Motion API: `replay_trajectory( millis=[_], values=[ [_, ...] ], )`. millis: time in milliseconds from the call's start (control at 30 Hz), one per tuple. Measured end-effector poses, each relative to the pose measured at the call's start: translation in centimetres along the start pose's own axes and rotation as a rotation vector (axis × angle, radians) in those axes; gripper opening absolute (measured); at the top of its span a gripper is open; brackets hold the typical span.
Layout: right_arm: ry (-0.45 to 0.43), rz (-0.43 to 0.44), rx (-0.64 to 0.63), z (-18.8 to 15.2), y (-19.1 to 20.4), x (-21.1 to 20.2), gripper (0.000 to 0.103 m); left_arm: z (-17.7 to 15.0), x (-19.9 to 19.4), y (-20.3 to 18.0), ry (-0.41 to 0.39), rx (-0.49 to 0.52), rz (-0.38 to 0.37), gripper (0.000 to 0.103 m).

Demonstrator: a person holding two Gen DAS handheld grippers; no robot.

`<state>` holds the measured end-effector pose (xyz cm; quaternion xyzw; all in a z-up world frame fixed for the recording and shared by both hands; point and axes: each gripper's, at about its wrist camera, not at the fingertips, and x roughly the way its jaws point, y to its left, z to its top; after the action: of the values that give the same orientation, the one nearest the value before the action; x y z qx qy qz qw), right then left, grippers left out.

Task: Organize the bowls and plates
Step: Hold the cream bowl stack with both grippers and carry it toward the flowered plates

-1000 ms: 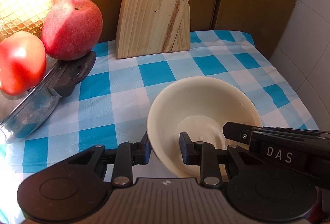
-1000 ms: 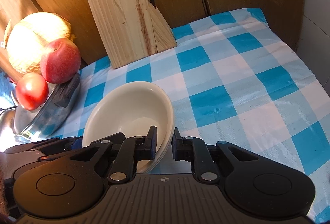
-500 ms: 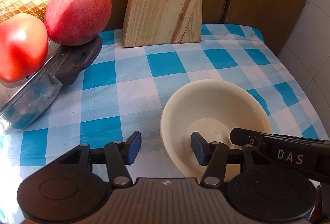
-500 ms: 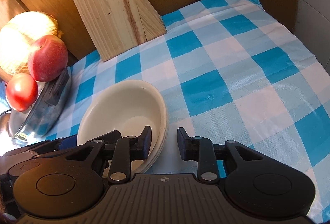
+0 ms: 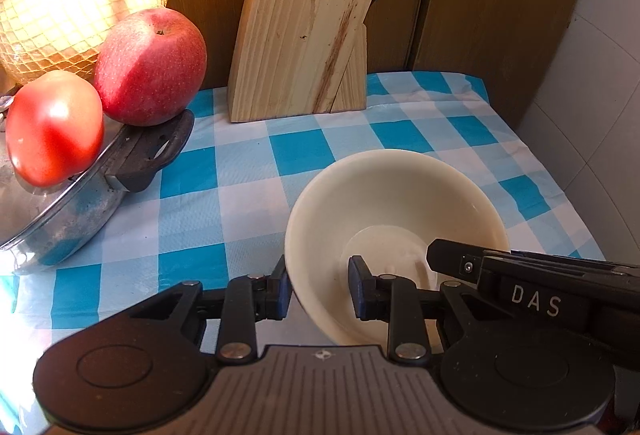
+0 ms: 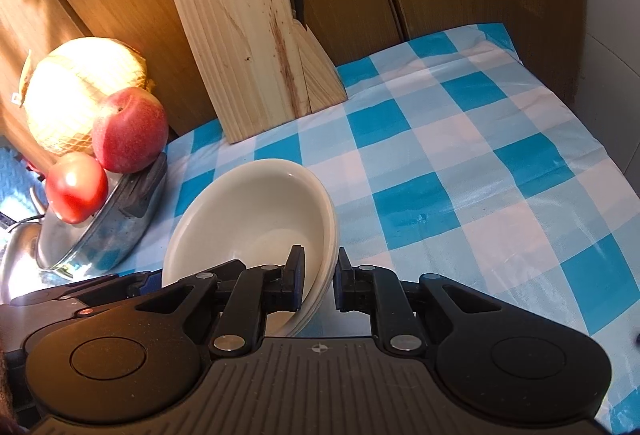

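- Clamping the stacked cream bowls [image 6: 248, 211] with the right tool [image 6: 319, 277]: one finger inside, one outside, and the layered rims nearly filling the gap between.
- Straddling another part of the same rim with the left tool [image 5: 318, 291]; outer pad against the wall, but cannot tell whether the inner pad bites or sits free.
- Holding from two sides, probably to keep the nested stack together and level as one load.
- Bowls directly ahead of both tools, over the checked worktop [image 6: 460, 155], tilted in the right view; resting or lifted, unclear.
- Further ahead, a wooden knife block [image 5: 304, 35]; off to the left of the tools, a pan lid [image 5: 60, 219] carrying a tomato [image 5: 52, 127] and an apple [image 5: 150, 67], so best to give that side a wide berth.
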<state>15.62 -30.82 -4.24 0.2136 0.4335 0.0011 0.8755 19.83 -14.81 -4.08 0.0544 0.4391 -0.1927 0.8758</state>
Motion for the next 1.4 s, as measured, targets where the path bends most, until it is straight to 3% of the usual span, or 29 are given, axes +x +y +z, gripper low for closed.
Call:
replay_trajectory(
  millis=[1400],
  values=[
    [-0.102, 0.029, -0.057, -0.5, 2.6, -6.0, 0.02, -0.9, -7.1, -0.2, -0.088, -0.037, -0.017, 0.024]
  ],
)
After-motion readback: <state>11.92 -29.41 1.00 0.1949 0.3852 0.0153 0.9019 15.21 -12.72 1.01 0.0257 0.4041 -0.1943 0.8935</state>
